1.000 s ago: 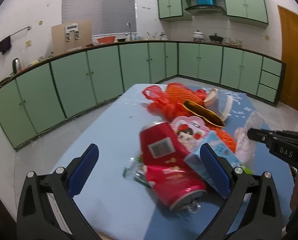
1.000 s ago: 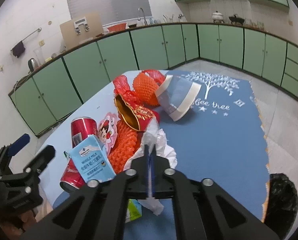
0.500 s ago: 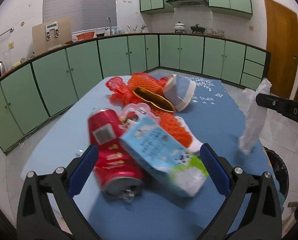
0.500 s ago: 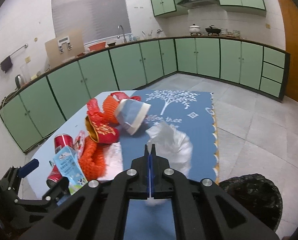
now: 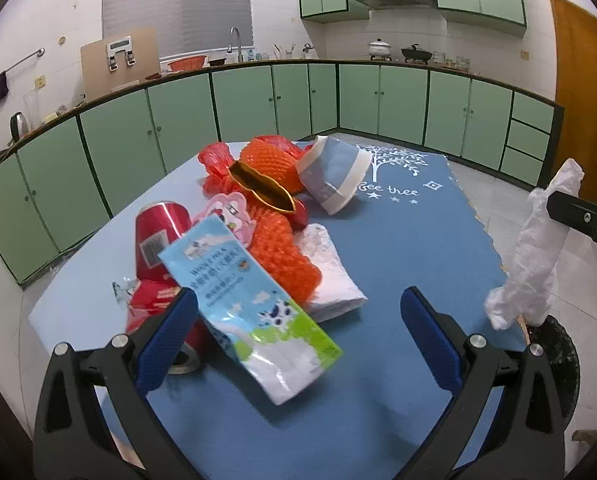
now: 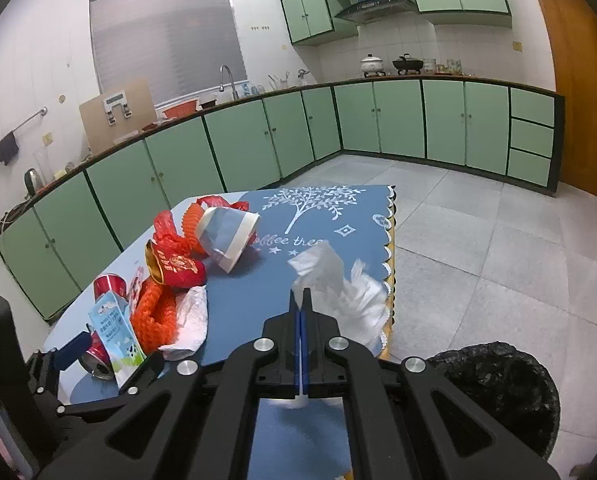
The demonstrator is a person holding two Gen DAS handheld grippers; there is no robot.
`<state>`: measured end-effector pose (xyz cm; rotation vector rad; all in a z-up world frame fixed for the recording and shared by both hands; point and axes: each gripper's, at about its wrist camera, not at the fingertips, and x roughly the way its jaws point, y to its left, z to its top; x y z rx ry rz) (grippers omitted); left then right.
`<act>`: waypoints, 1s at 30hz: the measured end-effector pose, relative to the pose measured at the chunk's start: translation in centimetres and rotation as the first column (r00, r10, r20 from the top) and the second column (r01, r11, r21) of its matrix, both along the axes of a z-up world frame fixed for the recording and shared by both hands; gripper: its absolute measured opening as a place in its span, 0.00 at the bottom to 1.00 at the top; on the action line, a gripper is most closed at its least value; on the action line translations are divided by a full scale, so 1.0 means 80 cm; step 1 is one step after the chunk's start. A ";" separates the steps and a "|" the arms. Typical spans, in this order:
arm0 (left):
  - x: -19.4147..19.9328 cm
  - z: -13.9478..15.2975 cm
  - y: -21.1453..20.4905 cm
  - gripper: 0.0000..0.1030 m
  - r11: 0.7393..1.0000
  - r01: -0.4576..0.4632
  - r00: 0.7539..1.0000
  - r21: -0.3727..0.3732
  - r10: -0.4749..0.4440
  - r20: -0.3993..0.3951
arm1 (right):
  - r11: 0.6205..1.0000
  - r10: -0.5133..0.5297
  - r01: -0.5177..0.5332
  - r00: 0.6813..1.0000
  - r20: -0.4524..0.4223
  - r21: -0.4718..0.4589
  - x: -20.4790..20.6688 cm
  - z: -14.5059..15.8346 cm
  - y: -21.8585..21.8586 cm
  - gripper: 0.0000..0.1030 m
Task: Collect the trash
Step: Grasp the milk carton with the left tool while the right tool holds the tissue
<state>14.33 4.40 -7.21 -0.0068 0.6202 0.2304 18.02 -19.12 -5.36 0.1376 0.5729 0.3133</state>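
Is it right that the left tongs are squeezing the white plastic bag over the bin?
Not quite. The right tongs are squeezing the white plastic bag, shut on it near the black bin. The right wrist view shows this. The left tongs are open and hold nothing; they sit over the milk carton.

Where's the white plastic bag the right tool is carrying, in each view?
Left wrist: the white plastic bag hangs at the right edge, off the table's side, pinched by the right tool, above the black bin.
Right wrist: centre of frame, bag bunched just past the shut fingertips.
Shared landmark: the blue-and-white paper cup lying tipped beside the tree print.
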 end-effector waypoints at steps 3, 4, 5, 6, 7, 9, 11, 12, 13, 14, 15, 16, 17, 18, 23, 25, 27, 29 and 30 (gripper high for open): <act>0.000 -0.004 -0.002 0.79 1.000 -0.019 1.000 -0.006 0.020 0.011 | 1.000 0.003 -0.003 1.000 0.006 0.008 -0.001 -0.002 -0.003 0.01; 0.000 -0.005 -0.001 0.73 1.000 -0.021 1.000 -0.015 0.021 0.011 | 1.000 0.002 -0.002 1.000 0.009 0.014 -0.002 -0.002 -0.006 0.01; 0.000 -0.006 0.001 0.65 0.999 -0.022 1.000 -0.029 0.022 0.006 | 1.000 0.000 0.000 1.000 0.010 0.018 -0.002 -0.003 -0.009 0.01; 0.001 -0.008 0.004 0.58 0.999 -0.025 1.000 -0.045 0.025 -0.003 | 1.000 -0.002 0.002 1.000 0.011 0.022 -0.003 -0.003 -0.011 0.01; 0.002 -0.009 0.009 0.55 0.998 -0.029 1.000 -0.058 0.028 -0.011 | 1.000 -0.005 0.005 1.000 0.013 0.027 -0.003 -0.004 -0.014 0.01; 0.003 -0.012 0.017 0.38 0.995 -0.037 0.999 -0.087 0.035 -0.029 | 0.999 -0.008 0.008 1.000 0.013 0.031 -0.004 -0.004 -0.016 0.01; 0.001 -0.013 0.022 0.30 0.995 -0.042 0.999 -0.094 0.039 -0.033 | 0.999 -0.008 0.008 1.000 0.014 0.031 -0.006 -0.004 -0.015 0.01; 0.000 -0.012 0.023 0.28 0.994 -0.040 0.999 -0.098 0.037 -0.034 | 1.000 -0.005 0.005 1.000 0.014 0.031 -0.006 -0.004 -0.015 0.01; -0.002 -0.011 0.025 0.28 0.994 -0.045 0.998 -0.095 0.041 -0.041 | 1.000 -0.003 0.002 1.000 0.014 0.031 -0.005 -0.004 -0.015 0.01; -0.007 -0.009 0.026 0.29 0.994 -0.055 0.998 -0.091 0.051 -0.040 | 1.000 0.000 -0.001 1.000 0.015 0.029 -0.006 -0.004 -0.014 0.01; -0.014 -0.007 0.027 0.40 0.995 -0.072 0.997 -0.073 0.070 -0.033 | 1.000 0.002 -0.002 1.000 0.016 0.026 -0.006 -0.004 -0.012 0.01; -0.019 -0.005 0.026 0.54 0.995 -0.086 0.996 -0.052 0.084 -0.025 | 1.000 0.005 -0.006 1.000 0.017 0.023 -0.007 -0.004 -0.011 0.01; -0.025 -0.003 0.024 0.83 0.993 -0.113 0.994 -0.016 0.113 -0.017 | 1.000 0.008 -0.008 1.000 0.018 0.021 -0.007 -0.004 -0.010 0.01; -0.030 -0.001 0.022 0.89 0.992 -0.129 0.992 0.011 0.129 -0.004 | 1.000 0.009 -0.009 1.000 0.017 0.020 -0.007 -0.004 -0.008 0.01; -0.024 -0.008 0.016 0.89 0.996 -0.086 0.995 -0.016 0.085 -0.049 | 1.000 0.010 -0.010 1.000 0.018 0.023 -0.009 -0.005 -0.007 0.01; -0.022 -0.014 0.013 0.89 0.996 -0.083 0.995 -0.032 0.081 -0.063 | 1.000 0.009 -0.009 1.000 0.019 0.027 -0.009 -0.005 -0.009 0.01; -0.020 -0.016 0.009 0.89 0.997 -0.065 0.997 -0.048 0.063 -0.054 | 1.000 0.006 -0.006 1.000 0.017 0.030 -0.009 -0.005 -0.010 0.01; -0.017 -0.018 0.005 0.81 0.997 -0.059 0.998 -0.052 0.056 -0.041 | 0.999 0.002 -0.003 1.000 0.014 0.032 -0.008 -0.007 -0.013 0.01; -0.017 -0.017 0.005 0.72 0.997 -0.053 0.998 -0.063 0.051 -0.036 | 0.999 0.000 -0.001 1.000 0.012 0.033 -0.008 -0.008 -0.014 0.01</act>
